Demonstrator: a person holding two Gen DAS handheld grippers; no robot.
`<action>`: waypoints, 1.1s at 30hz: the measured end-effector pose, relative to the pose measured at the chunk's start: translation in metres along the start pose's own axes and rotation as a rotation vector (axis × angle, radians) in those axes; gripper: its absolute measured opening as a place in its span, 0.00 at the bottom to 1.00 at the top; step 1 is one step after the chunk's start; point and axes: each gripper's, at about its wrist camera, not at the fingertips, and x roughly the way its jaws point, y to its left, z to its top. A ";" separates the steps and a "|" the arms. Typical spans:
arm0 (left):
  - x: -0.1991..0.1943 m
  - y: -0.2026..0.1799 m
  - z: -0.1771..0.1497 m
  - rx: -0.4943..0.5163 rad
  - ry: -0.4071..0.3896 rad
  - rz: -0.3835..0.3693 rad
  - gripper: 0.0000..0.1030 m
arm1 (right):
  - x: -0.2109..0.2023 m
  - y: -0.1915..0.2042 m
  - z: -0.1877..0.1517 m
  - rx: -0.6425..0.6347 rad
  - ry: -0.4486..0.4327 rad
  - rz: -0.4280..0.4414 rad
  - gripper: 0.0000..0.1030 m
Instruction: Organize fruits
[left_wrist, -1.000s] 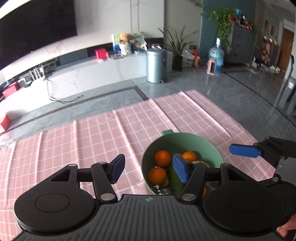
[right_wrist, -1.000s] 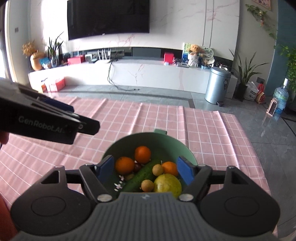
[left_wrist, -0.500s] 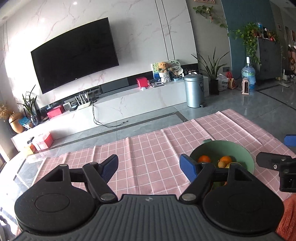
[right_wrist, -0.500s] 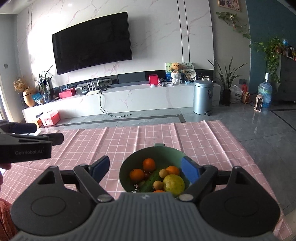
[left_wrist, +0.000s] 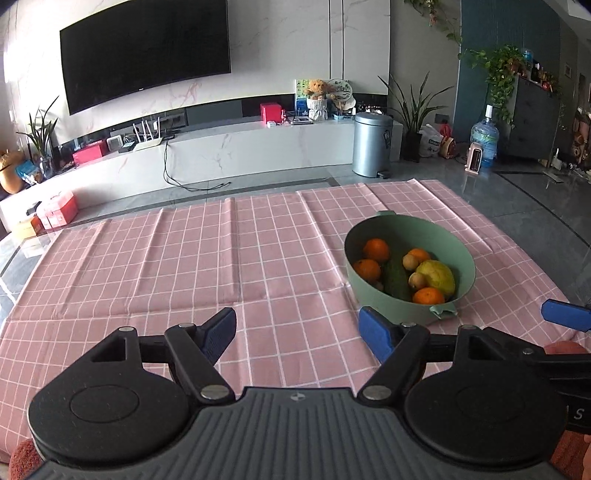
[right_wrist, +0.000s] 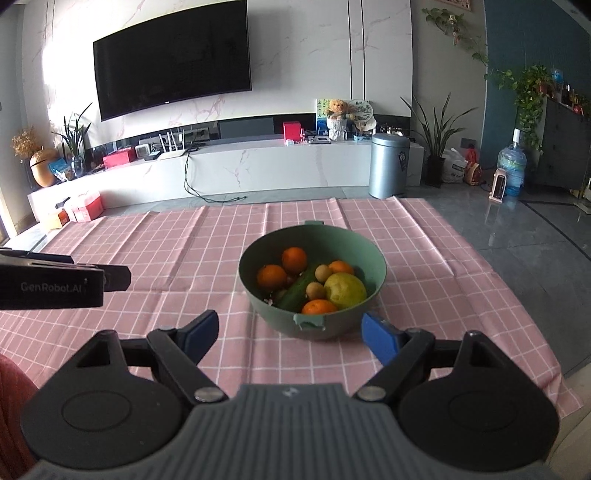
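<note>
both my grippers are off the fruit right now. the left gripper (left_wrist: 297, 330) has its jaws wide and empty over bare cloth (left_wrist: 184, 266); the bowl (left_wrist: 373, 295) sits ahead and to the right of its right jaw, apart from it. the right gripper (right_wrist: 286, 332) is also wide and empty, with the bowl straight ahead between the jaw lines, its near handle (right_wrist: 310, 322) just beyond the tips.

all the fruit is piled in the bowl: oranges (right_wrist: 294, 259), a cucumber (right_wrist: 295, 293), small brown fruits (right_wrist: 316, 291) and a big yellow-green one (right_wrist: 345, 290), most touching each other.

my worries from here:
- the pile is tight, so closing on one orange could nudge its neighbours or catch two things at once.
- round fruit can squirt out of flat pads if i grip off centre.
- coming in low, a jaw could hit the rim and slide or tip the bowl on the cloth, which has creases and may drag.
- the left gripper is close beside the right one, so reaching together risks a knock.
- i see no target place for the fruit, so i can't tell where it should go.
</note>
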 end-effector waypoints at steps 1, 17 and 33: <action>0.000 0.000 -0.001 0.001 0.003 0.007 0.86 | 0.000 0.000 -0.002 0.001 0.004 0.000 0.79; -0.008 -0.004 -0.006 0.001 0.018 0.010 0.86 | -0.013 0.003 0.001 0.004 -0.040 0.001 0.80; -0.013 0.000 -0.005 -0.004 0.022 0.014 0.86 | -0.021 0.007 0.001 -0.018 -0.051 0.002 0.81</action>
